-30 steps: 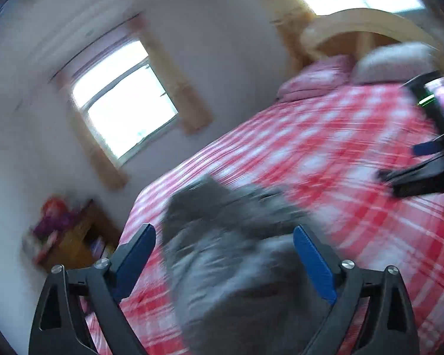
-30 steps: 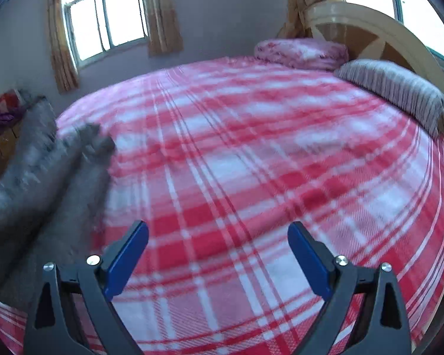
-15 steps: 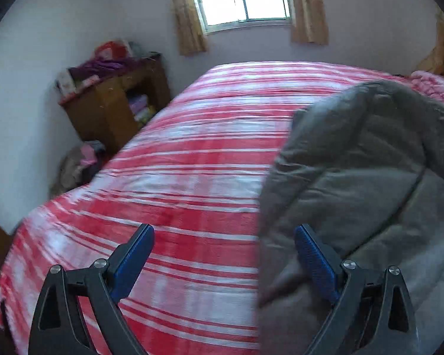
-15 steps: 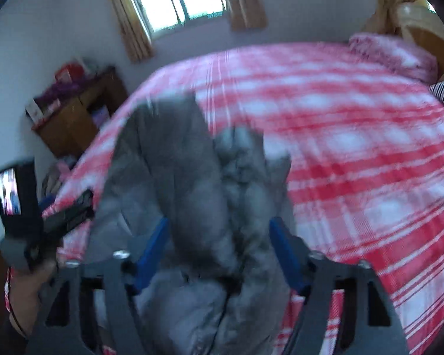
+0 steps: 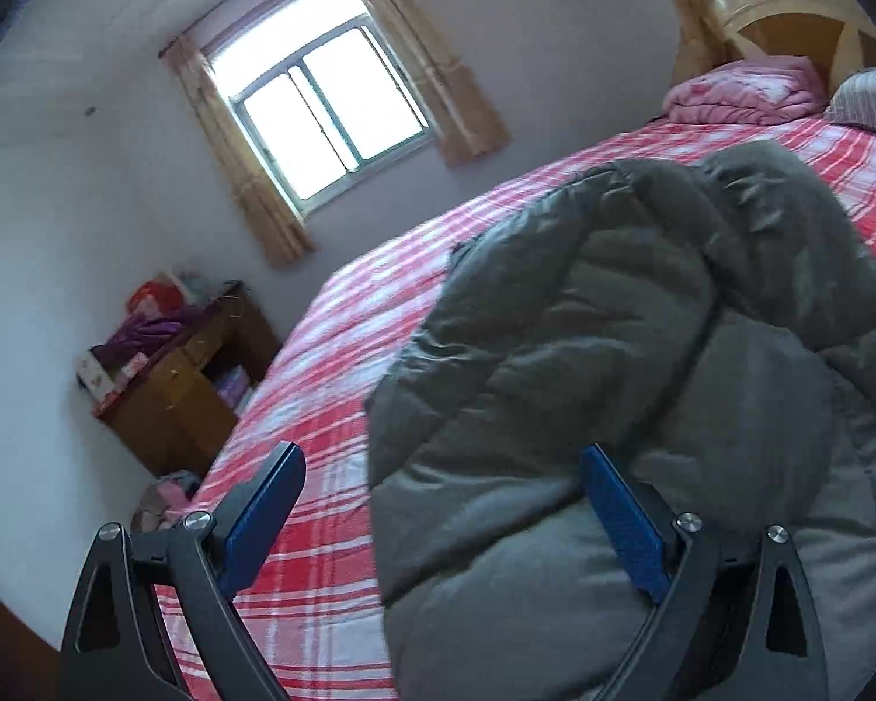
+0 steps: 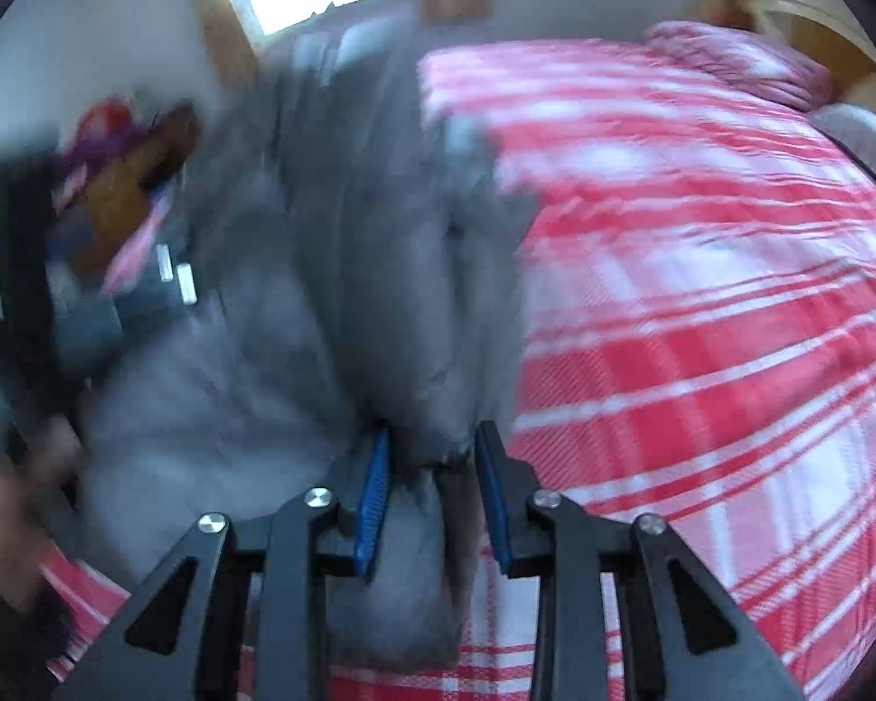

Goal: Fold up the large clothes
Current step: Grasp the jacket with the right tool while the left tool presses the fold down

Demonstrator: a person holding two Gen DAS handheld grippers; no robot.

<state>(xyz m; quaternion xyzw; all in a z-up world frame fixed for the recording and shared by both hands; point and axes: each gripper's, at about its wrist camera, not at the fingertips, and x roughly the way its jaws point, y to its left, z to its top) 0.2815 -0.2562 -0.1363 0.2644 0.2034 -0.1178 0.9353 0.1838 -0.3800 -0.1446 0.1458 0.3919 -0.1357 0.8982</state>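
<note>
A large grey padded jacket [image 5: 613,350] lies bunched on a bed with a red and white checked cover [image 5: 333,362]. My left gripper [image 5: 444,520] is open over the jacket's left edge, and its right blue pad [image 5: 625,520] touches the fabric. In the blurred right wrist view, my right gripper [image 6: 432,490] is shut on a fold of the jacket [image 6: 379,269], which bulges up between the two blue pads [image 6: 374,490]. The bed cover [image 6: 701,321] spreads out to the right.
A wooden side table [image 5: 175,385] with clutter stands left of the bed under a curtained window [image 5: 327,111]. A pink pillow [image 5: 741,93], a striped pillow [image 5: 870,99] and a wooden headboard [image 5: 788,11] are at the far right. A hand [image 6: 6,479] shows at the left edge.
My right gripper closed on a fold of the jacket from open, and the right view is smeared by motion. My left gripper stayed open and tilted, so the window and headboard swung into view.
</note>
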